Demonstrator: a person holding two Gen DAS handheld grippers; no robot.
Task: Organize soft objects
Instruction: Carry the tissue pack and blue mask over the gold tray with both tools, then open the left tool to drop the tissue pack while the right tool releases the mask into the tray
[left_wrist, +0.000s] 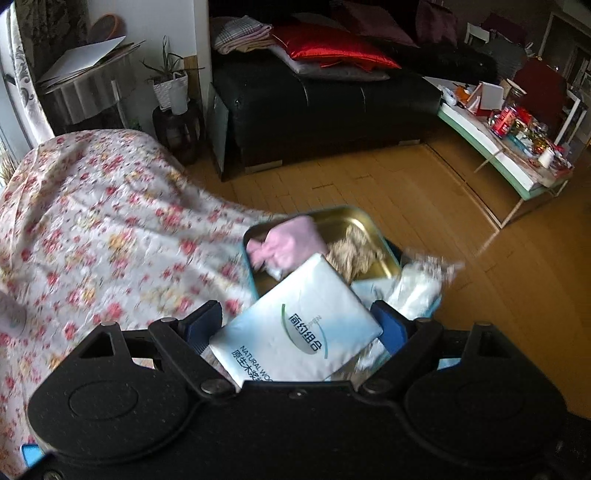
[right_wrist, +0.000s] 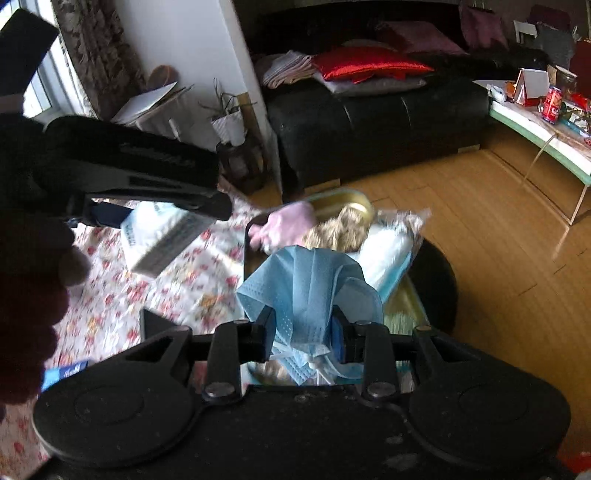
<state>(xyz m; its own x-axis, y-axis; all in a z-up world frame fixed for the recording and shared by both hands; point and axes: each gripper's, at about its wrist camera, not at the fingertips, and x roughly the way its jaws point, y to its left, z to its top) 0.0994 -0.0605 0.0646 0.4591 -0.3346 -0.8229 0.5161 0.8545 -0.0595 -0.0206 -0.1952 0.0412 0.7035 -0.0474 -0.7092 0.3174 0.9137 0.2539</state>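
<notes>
Left gripper (left_wrist: 297, 325): you clamped the tissue pack (left_wrist: 295, 328), carrying it toward the tin.
Right gripper (right_wrist: 303, 332): jaws pinched the blue mask (right_wrist: 306, 288), lifted for tidying.
Gold tin (left_wrist: 354, 218): at twelve o'clock, already collecting the pink cloth (left_wrist: 288, 242).

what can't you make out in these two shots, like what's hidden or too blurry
- Tin: left wrist view, the tissue pack in the left tool covers its near part.
- Tin floor: right wrist view, hidden behind the blue mask in the right tool.
- Tan item beside the pink cloth: motion blur, unidentifiable.
- Pack text: cut off by the left tool body.
- Coffee table clutter: too small.
</notes>
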